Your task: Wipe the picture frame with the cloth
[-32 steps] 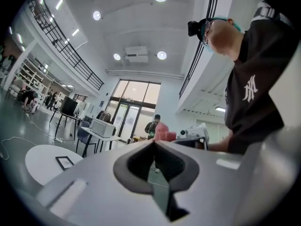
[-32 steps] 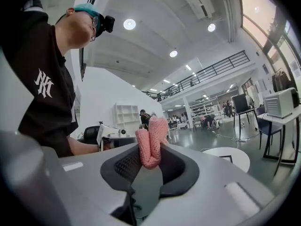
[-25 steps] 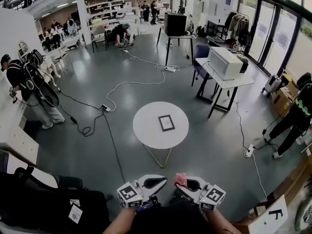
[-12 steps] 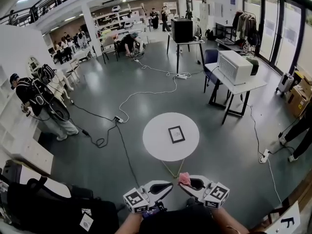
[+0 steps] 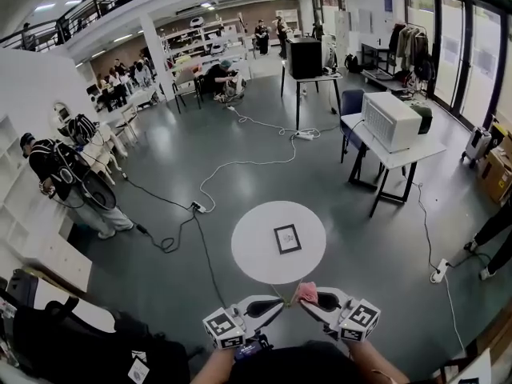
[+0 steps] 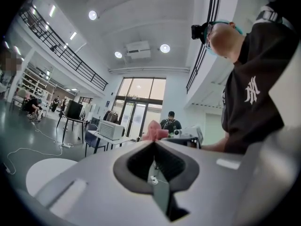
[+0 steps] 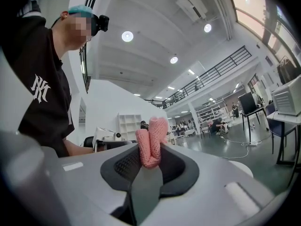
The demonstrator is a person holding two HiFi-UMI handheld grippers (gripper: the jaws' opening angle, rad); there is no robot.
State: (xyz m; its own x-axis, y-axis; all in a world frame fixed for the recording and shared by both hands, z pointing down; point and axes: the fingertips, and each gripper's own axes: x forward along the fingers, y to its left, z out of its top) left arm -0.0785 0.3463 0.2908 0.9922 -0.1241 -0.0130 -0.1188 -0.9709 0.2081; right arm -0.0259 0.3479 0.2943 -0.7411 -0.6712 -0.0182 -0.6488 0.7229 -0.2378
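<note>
this is a large open lab or workshop hall, its grey floor [image 5: 160, 150] crossed by loose cables [image 5: 248, 162]. people [image 5: 120, 77] work in groups before stocked shelves [image 5: 210, 37] at the far end, a railed mezzanine [image 5: 80, 10] runs overhead, and tall glass doors [image 5: 472, 38] line one wall.

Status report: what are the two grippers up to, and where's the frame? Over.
Left gripper shut, empty. Right gripper shut on pink cloth. Picture frame flat on round table ahead, untouched. Cable on floor left of table.

Round white table [image 5: 252, 250], white appliance [image 5: 390, 120] on desk [image 5: 422, 146], floor cables [image 5: 240, 164]
</note>
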